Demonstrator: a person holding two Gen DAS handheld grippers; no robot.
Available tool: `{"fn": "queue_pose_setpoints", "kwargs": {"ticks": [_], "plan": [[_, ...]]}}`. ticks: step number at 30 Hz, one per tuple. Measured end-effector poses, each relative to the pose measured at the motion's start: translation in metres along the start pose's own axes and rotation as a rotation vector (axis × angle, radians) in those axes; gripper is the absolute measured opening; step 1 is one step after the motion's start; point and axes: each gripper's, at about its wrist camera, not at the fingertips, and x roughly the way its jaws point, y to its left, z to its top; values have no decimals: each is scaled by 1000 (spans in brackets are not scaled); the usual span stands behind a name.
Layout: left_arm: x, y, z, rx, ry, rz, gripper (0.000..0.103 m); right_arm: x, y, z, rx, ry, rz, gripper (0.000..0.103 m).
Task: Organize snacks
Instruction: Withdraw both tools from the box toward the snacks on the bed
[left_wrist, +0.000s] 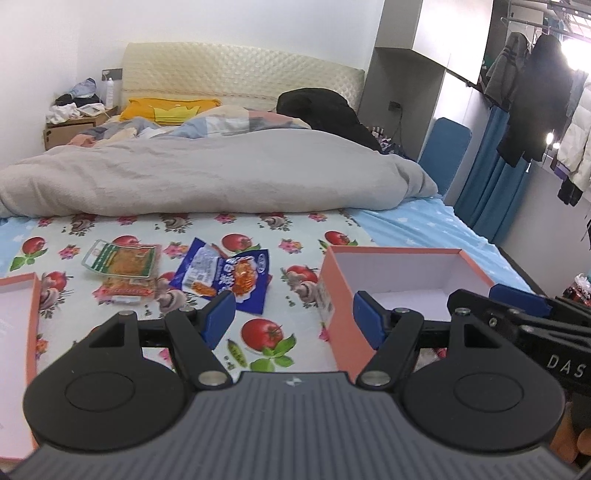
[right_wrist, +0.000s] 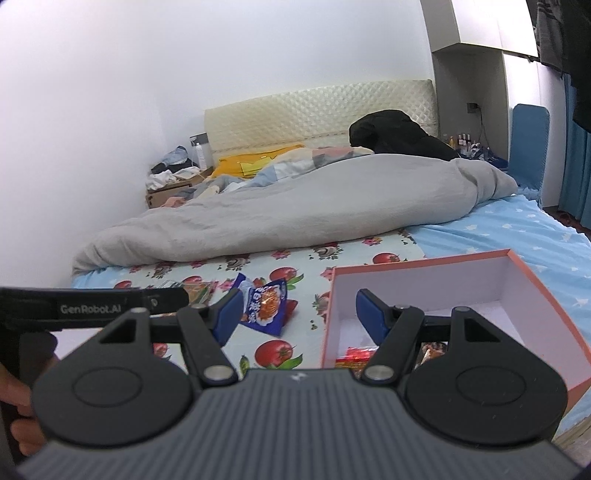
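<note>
A blue snack packet (left_wrist: 229, 275) lies on the fruit-print cloth (left_wrist: 295, 236), also in the right wrist view (right_wrist: 264, 301). A green-and-orange packet (left_wrist: 120, 260) and a clear orange packet (left_wrist: 127, 290) lie to its left. An orange box (left_wrist: 345, 295) with a white inside stands to the right; in the right wrist view the box (right_wrist: 554, 306) holds red and brown snack packets (right_wrist: 356, 356). My left gripper (left_wrist: 293, 315) is open and empty above the cloth, between the blue packet and the box. My right gripper (right_wrist: 297, 314) is open and empty over the box's left wall.
A second orange box or lid (left_wrist: 22, 291) lies at the left edge. A grey duvet (left_wrist: 207, 173) is bunched across the bed behind the cloth. The blue star sheet (left_wrist: 424, 225) runs to the bed's right edge. Clothes (left_wrist: 532, 96) hang at the right.
</note>
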Motion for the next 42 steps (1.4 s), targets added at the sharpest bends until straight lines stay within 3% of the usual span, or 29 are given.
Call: {"fn": "queue_pose_setpoints", "kwargs": {"ticks": [10,19,42], "plan": [[-16,26,-29,-45,7,27,75,-1,27,-20,-48,34,34,69],[-30,38,-48,0,9,74,75,3,47,-44,-63,86,57,69],[-38,81,-114,-150,83,171,75,2,68,-84,-117,178,119,69]]}}
